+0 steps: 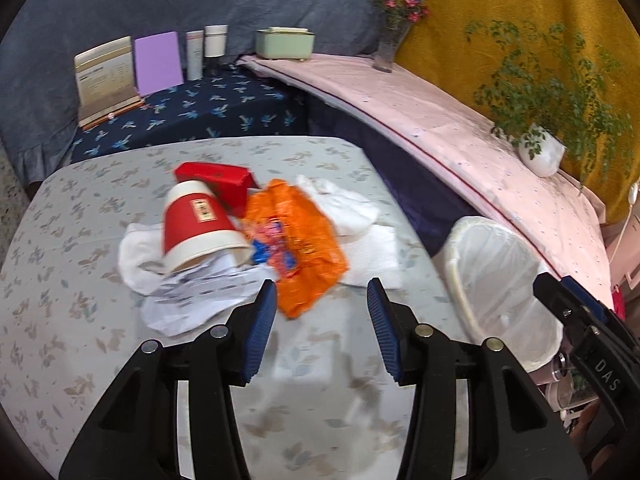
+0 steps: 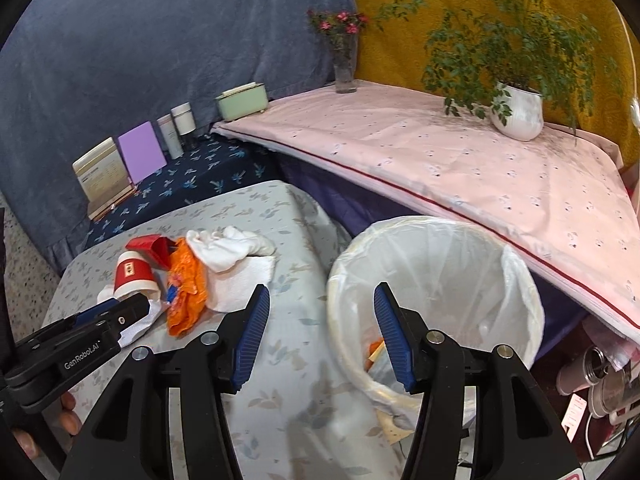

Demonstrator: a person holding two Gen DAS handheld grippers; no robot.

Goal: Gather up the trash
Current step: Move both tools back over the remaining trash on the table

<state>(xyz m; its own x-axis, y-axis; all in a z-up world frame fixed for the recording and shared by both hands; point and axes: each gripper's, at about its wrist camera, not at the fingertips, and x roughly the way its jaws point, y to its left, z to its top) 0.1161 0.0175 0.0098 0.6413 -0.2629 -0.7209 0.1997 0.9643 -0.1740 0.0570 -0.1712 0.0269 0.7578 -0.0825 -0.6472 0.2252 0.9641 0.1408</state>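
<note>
1. Surface: table [image 1: 60, 240] under a pale grey-blue cloth with a faded leaf print, rounded far corners.
2. Trash pile sits at the table's far middle, 12 o'clock from the left gripper [image 1: 322, 300]: red paper cup [image 1: 196, 224] tipped on its side, mouth toward the camera; red box [image 1: 218, 182] just behind it; orange wrapper [image 1: 296, 240] touching the cup at its 3 o'clock; white tissues [image 1: 352, 216] at the wrapper's 2 o'clock; crumpled printed paper [image 1: 192, 296] under the cup at 6 o'clock.
3. Left gripper: jaws apart, nothing between them, blue pads bare, near edge of the wrapper just ahead.
4. Right gripper [image 2: 320, 320]: jaws apart, empty, hovering over the table edge and the bin's rim.
5. Bin [image 2: 516, 280]: white, lined with a clear bag, off the table's right side; some scraps at the bottom.
6. In the right wrist view the left gripper shows at 8 o'clock, its tip by the cup; fingertips of a hand [image 2: 68, 412] below it.
7. Room: dark blue floral cloth shelf [image 1: 200, 112] behind the table with a card stand, purple card, two tubes, mint box [image 1: 284, 42].
8. Pink cloth ledge [image 2: 440, 168] at 1–3 o'clock, with flower vase [image 2: 344, 60] and potted plant [image 2: 518, 114].
9. Backdrop: blue-grey fabric left, mustard fabric right.
</note>
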